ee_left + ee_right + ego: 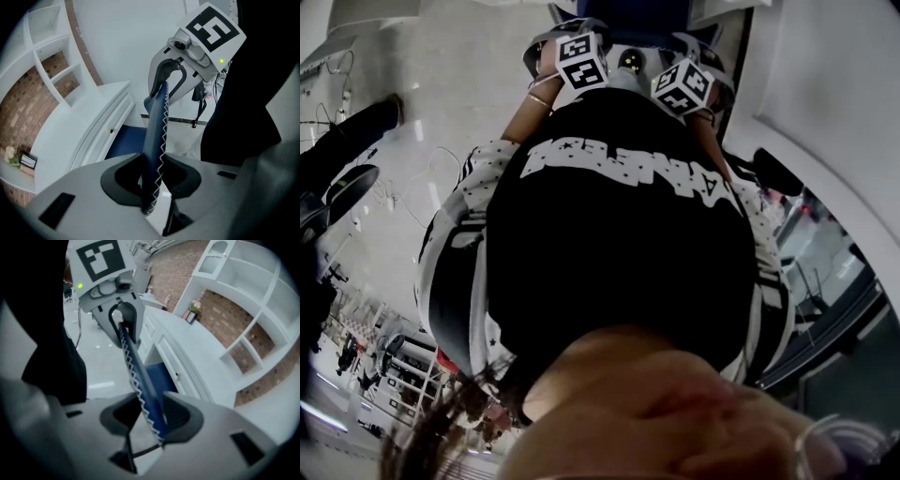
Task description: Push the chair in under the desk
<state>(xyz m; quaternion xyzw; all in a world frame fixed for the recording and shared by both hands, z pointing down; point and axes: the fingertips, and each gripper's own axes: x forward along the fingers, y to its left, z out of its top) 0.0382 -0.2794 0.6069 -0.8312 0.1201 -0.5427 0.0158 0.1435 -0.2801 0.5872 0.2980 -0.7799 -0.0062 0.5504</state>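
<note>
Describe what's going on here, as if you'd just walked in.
A person holds a gripper in each hand. The left gripper and the right gripper sit side by side, each with its jaws closed on the stitched top edge of a blue chair. A white desk with drawers stands just beyond the chair. How far the seat is under the desk can't be told from these views.

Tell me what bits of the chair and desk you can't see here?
Left gripper view: only the chair's stitched edge shows; the left hand-held gripper covers everything below.
Right gripper view: the right hand-held gripper hides the desk's lower part; the desktop items are too small.
Head view: the person's black shirt blocks most of the chair and desk.
</note>
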